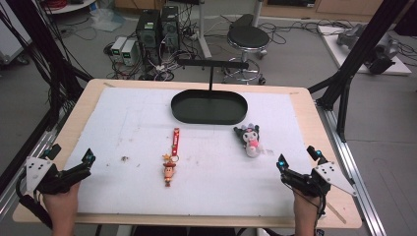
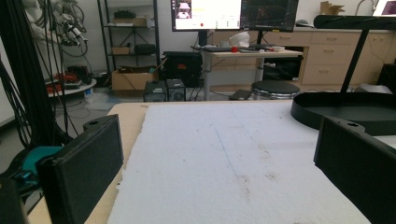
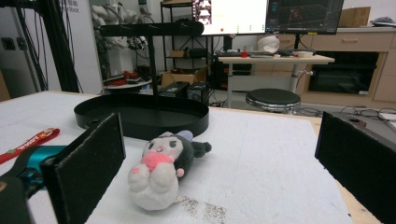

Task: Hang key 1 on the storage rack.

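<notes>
Fig. legend, seen from the person's side of the desk.

L tool (image 1: 71, 160): held in the L hand (image 1: 61, 204) at the near L corner of the desk (image 1: 305, 105), partly over the white foam mat (image 1: 123, 123). Jaws spread wide, released, nothing between them; in the left gripper view only bare mat lies between the two black jaws.

R tool (image 1: 297, 160): held in the R hand (image 1: 306, 211) at the near R edge of the mat. Jaws likewise wide apart, released, gripping nothing.

Plush toy (image 1: 250, 139): dark hood, white body, pink patch on front. Lies on its back on the mat, R of centre, just beyond the R tool and apart from it. In the right gripper view it sits between the jaw lines but farther off, closer to the L jaw, touching neither.

Cowboy keychain (image 1: 170, 169): small figure w/ brown hat, lying flat near mat centre, head toward the far side. Its red strap (image 1: 175, 140) runs away toward the tray. Well apart from both tools.

Black oval tray (image 1: 183, 112): far centre of mat, w/ an upright post carrying a black crossbar (image 1: 212, 63). Plush lies just near and R of it, not touching.
</notes>
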The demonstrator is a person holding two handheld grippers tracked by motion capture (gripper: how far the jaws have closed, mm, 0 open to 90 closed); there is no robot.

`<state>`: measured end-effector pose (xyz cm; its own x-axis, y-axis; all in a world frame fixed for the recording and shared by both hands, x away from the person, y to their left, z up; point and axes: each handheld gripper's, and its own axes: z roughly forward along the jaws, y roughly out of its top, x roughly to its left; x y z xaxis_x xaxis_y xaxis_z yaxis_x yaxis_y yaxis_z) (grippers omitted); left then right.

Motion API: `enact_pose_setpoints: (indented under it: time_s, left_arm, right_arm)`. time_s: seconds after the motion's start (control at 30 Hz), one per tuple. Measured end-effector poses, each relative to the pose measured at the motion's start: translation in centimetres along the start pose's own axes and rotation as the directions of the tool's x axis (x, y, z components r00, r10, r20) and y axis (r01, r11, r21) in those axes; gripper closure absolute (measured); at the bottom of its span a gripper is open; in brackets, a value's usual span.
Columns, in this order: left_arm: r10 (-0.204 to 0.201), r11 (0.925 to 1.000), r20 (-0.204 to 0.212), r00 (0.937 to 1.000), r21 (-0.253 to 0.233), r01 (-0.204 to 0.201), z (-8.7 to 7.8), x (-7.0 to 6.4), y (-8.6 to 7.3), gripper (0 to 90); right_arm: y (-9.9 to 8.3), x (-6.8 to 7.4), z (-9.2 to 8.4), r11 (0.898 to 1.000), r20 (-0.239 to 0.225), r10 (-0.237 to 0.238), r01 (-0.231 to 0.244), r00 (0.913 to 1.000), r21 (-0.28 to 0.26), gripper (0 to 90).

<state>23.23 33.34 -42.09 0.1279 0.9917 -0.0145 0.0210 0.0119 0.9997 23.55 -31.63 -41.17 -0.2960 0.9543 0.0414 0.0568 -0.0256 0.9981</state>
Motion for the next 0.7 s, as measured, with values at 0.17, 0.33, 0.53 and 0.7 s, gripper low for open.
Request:
enact_pose_setpoints:
  time_s: [0.17,0.33,0.53,0.7]
  left_arm:
    - [0.007,0.9998,-0.002,1.0,0.017,-0.007,0.3,-0.4,0.2,1.8]
    - [-0.006,0.9994,-0.003,1.0,0.034,0.006,0.6,-0.4,0.3,1.8]
    - [0.016,0.9979,0.008,0.9998,0.063,-0.017,0.9,-1.2,0.6,1.8]
    - [0.033,0.9961,0.024,0.9992,0.081,-0.035,1.0,-2.1,0.8,1.8]
  right_arm:
    - [-0.1,0.0,0.1,1.0,0.001,-0.001,0.001,1.0,0.004,0.8]
    - [-0.1,-0.1,0.1,1.0,0.005,0.0,0.0,1.0,0.003,0.8]
    - [0.0,-0.3,-0.1,1.0,0.013,0.011,-0.011,0.9999,-0.001,0.8]
    - [-0.1,-0.2,0.0,1.0,0.012,0.013,-0.013,0.9998,0.005,0.8]
